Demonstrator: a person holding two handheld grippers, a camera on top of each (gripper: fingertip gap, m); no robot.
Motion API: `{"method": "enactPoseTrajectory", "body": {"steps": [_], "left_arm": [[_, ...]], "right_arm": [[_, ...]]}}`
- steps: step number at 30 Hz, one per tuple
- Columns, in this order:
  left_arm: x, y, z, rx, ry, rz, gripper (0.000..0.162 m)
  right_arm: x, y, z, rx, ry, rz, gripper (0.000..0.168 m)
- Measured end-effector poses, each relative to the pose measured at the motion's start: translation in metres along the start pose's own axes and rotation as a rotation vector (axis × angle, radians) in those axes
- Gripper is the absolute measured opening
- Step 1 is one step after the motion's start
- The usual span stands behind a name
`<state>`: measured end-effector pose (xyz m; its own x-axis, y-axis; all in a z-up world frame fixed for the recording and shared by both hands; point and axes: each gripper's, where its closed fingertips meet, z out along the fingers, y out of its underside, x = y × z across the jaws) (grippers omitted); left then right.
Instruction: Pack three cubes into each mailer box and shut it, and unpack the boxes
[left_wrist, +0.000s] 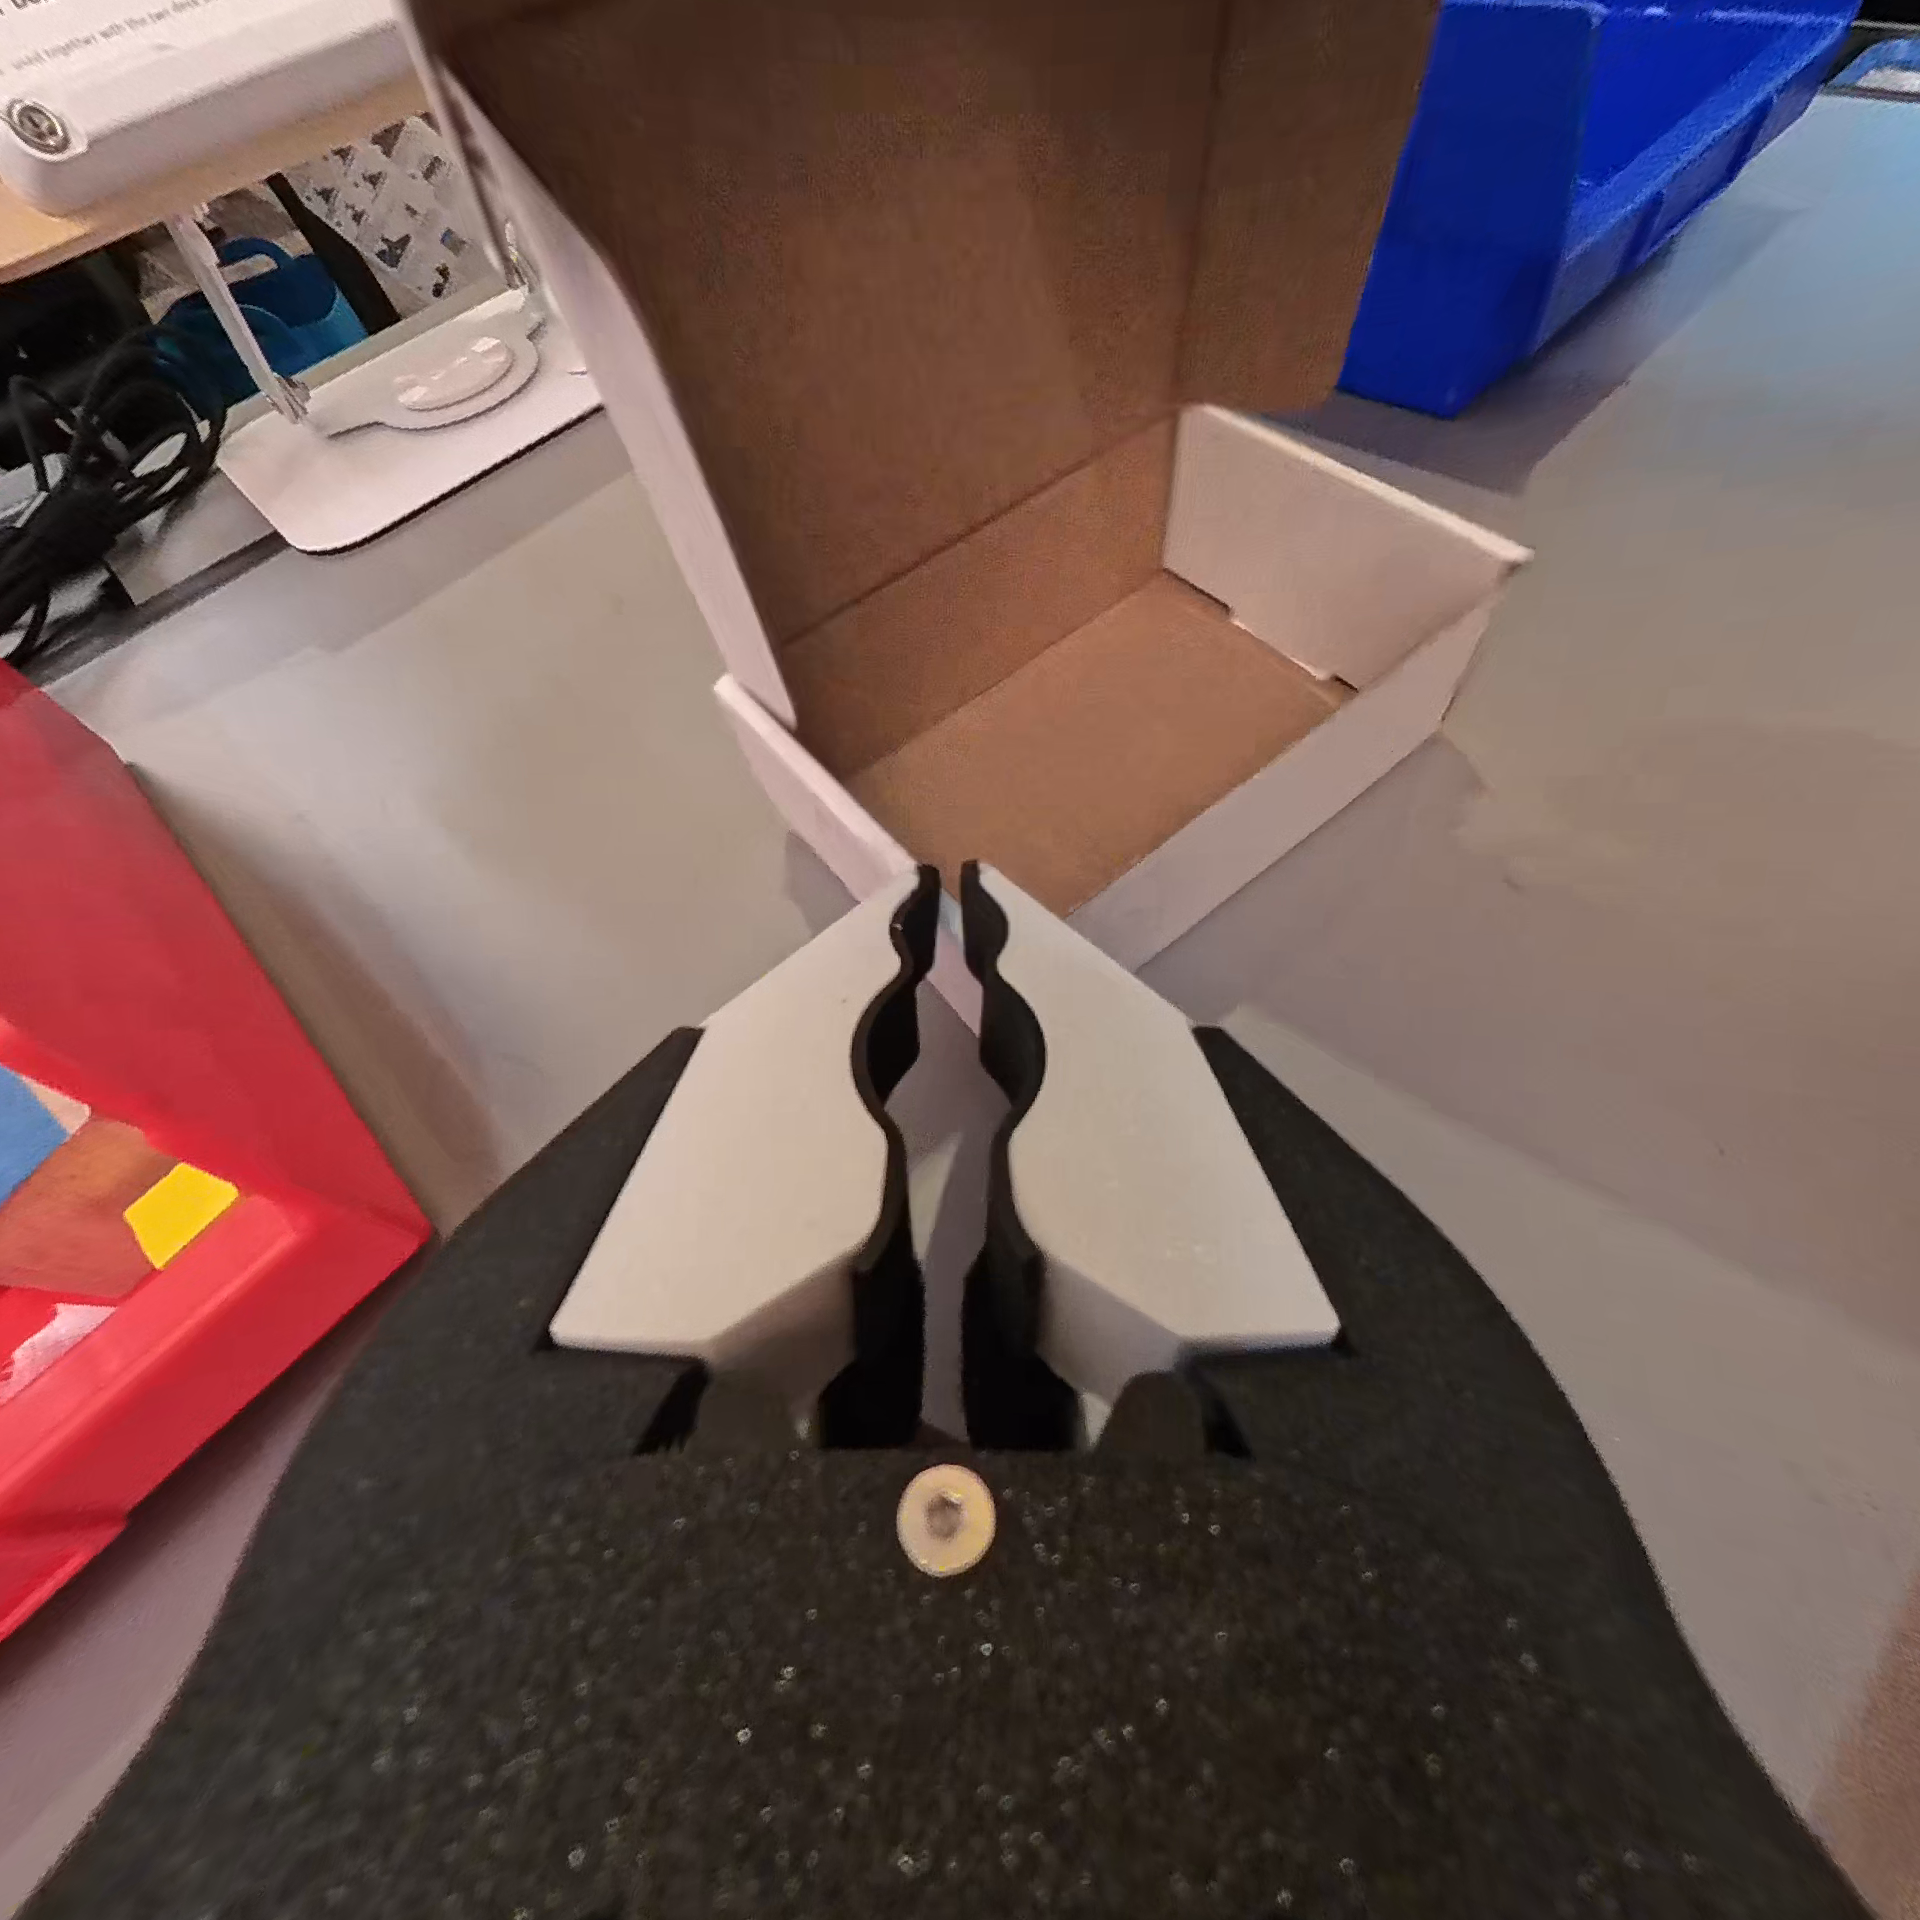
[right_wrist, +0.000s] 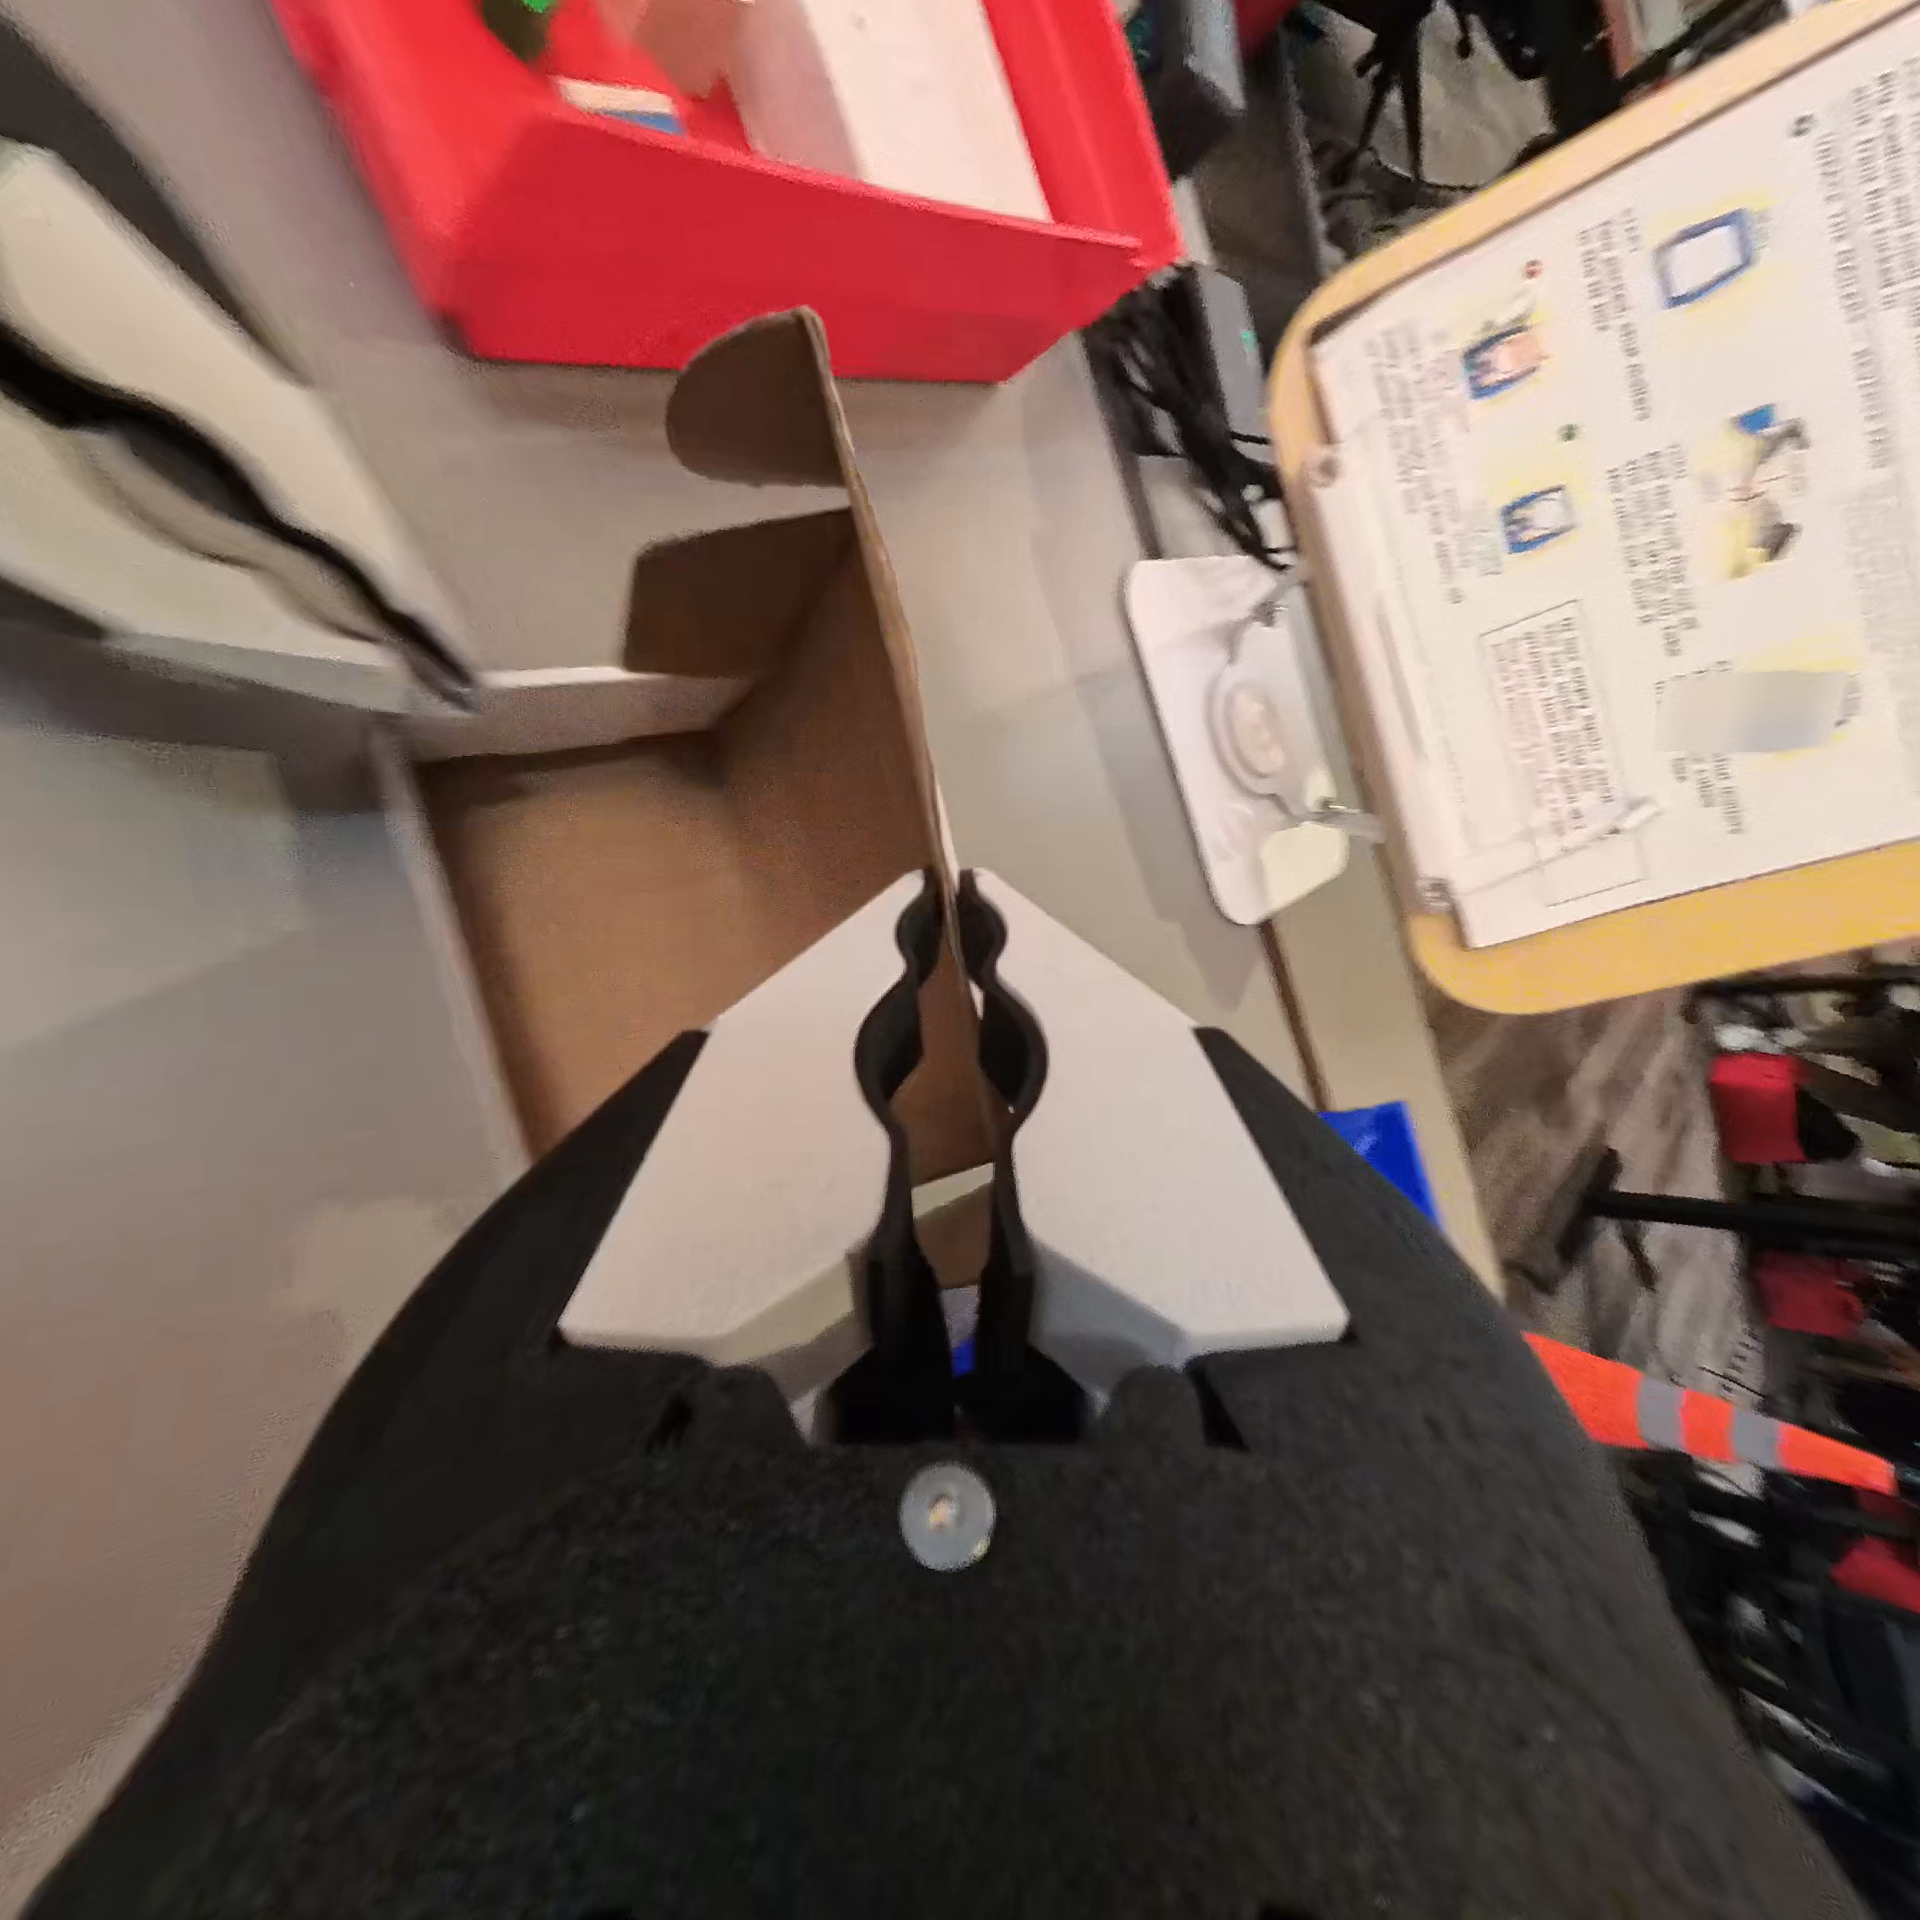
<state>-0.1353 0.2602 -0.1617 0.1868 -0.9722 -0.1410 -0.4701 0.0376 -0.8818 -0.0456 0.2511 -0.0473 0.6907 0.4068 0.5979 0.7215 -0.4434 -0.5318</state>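
Mailer box (left_wrist: 1226, 717), white outside and brown inside, sits open at the centre of the left wrist view on the grey table (left_wrist: 1662, 831), its lid (left_wrist: 935, 312) raised toward the top of the frame. No cubes show on the part of the box floor in view. The left gripper (left_wrist: 950, 883) pinches the near corner wall of the box, its tips drawn almost together on the thin white card. In the right wrist view the right gripper (right_wrist: 945, 894) is pressed together on the edge of the lid (right_wrist: 883, 623), which runs from the tips up to a rounded tuck flap in the upper middle; the left gripper (right_wrist: 208, 561) appears blurred at the left edge, against the box wall (right_wrist: 603, 696). A red bin (left_wrist: 156, 1143) at the lower left of the left wrist view holds coloured blocks, likely the cubes, though blur hides their count. A blue bin (left_wrist: 1590, 187) stands in the upper right corner. My reading is that this box stands open and empty: either awaiting its three cubes or just unpacked, and the pictures cannot settle which. Filling and shutting, if packing, are not yet done
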Motion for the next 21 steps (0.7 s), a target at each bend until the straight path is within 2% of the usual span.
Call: {"method": "enactPoseTrajectory", "body": {"steps": [2, 5, 8, 11, 15, 18, 21], "left_arm": [[-0.003, 0.0, 0.0, -0.001, -0.011, -0.006, 0.0], [-0.004, 0.0, 0.0, -0.001, 0.005, -0.031, 0.0], [-0.005, 0.0, 0.001, -0.005, -0.018, -0.004, 0.0], [-0.006, 0.0, 0.001, -0.012, -0.038, 0.022, 0.0], [-0.007, 0.0, 0.001, -0.019, -0.058, 0.021, 0.0], [-0.007, -0.001, 0.002, -0.021, -0.083, 0.025, 0.0], [-0.005, -0.002, 0.003, -0.018, -0.081, 0.029, 0.0]], "right_arm": [[0.031, 0.009, 0.022, -0.082, 0.043, -0.038, 0.002], [0.054, 0.037, 0.072, -0.188, 0.007, -0.069, 0.002], [0.042, 0.082, 0.117, -0.31, -0.095, -0.008, 0.002], [0.027, 0.101, 0.134, -0.343, -0.163, 0.065, 0.007], [0.041, 0.082, 0.12, -0.249, -0.183, 0.243, 0.007], [0.061, 0.051, 0.073, -0.124, -0.192, 0.368, 0.048], [0.068, 0.03, 0.001, 0.022, -0.212, 0.465, 0.071]]}}
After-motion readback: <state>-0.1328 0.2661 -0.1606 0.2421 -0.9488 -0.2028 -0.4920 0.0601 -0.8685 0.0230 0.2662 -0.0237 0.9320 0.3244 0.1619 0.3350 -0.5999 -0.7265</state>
